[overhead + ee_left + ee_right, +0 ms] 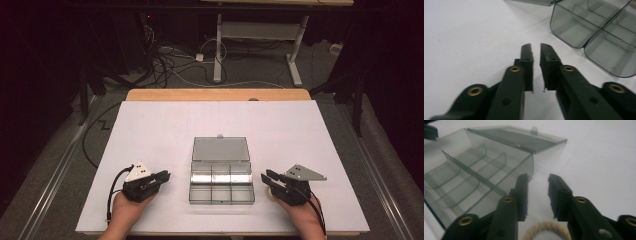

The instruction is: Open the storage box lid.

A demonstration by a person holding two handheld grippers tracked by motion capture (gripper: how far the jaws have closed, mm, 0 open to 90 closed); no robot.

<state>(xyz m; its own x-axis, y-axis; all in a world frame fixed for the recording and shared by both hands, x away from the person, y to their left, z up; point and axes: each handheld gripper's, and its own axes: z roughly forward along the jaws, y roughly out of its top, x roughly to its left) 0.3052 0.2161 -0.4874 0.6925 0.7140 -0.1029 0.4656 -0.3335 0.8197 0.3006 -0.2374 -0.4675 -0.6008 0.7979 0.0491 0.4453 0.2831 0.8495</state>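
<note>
On the white table (150, 130), two empty, slightly parted hand-held grippers (166, 175) (265, 176) flank one six-compartment box (221, 183).

- I see one obstacle on the white worktop (150, 130): the clear compartment box (221, 182), near the middle of the front edge, its lid (220, 149) lying open flat behind it.
- My left gripper (165, 176) has bare worktop between it and the box's left wall.
- My right gripper (264, 177) sits just beside the box's right wall, a narrow gap.
- The back half, both back corners and the side edges are free for passing.
- A loop of rope (546, 230) lies beneath my right gripper.
</note>
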